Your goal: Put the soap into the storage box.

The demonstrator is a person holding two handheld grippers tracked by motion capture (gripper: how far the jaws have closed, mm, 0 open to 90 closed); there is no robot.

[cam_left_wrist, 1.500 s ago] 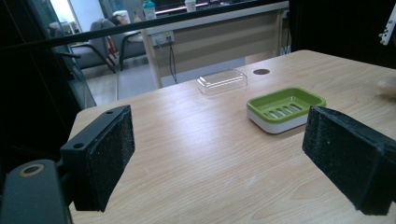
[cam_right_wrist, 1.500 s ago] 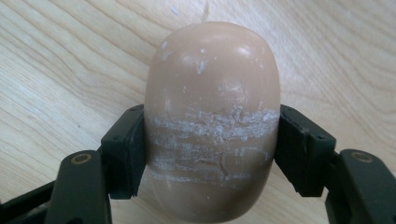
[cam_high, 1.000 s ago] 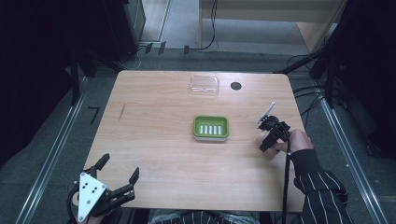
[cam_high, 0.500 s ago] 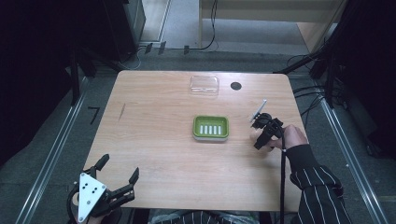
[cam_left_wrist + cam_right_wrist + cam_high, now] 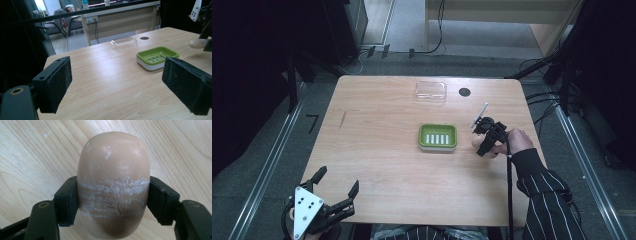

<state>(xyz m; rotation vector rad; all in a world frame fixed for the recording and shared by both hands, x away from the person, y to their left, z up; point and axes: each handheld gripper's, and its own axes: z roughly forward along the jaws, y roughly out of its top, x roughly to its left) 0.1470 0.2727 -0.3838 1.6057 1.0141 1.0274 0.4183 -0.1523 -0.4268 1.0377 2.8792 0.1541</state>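
Centrally in the right gripper view, a tan oval soap bar [image 5: 113, 185] is seen clamped between the two black jaws of the right gripper [image 5: 113, 202], one pad pressed against each of its long sides. White scuff marks are noted across the bar's middle band. Wood grain of the table [image 5: 30, 147] is visible behind the bar; whether the bar touches the surface cannot be told from that view.

From the high view, the right gripper [image 5: 479, 142] is placed over the right part of the table, just right of a green soap dish [image 5: 438, 136], with a pale rounded end of the bar visible at the jaws. The gripper is held by a hand [image 5: 517, 142] in a striped sleeve [image 5: 552, 200], and a black cable [image 5: 510, 195] is trailed back toward the table's near edge. The dish has a slotted green tray on a white base and is seen empty.

A clear plastic lid [image 5: 431, 92] is recorded near the far edge, with a small dark round hole [image 5: 465, 92] just beside it on the right.

The left gripper [image 5: 334, 192] is held at the near left corner, well apart from the dish, jaws spread wide and nothing between them. In the left gripper view both foam pads [image 5: 58, 82] are seen far apart, the dish [image 5: 157, 57] and lid [image 5: 123, 42] lying beyond them
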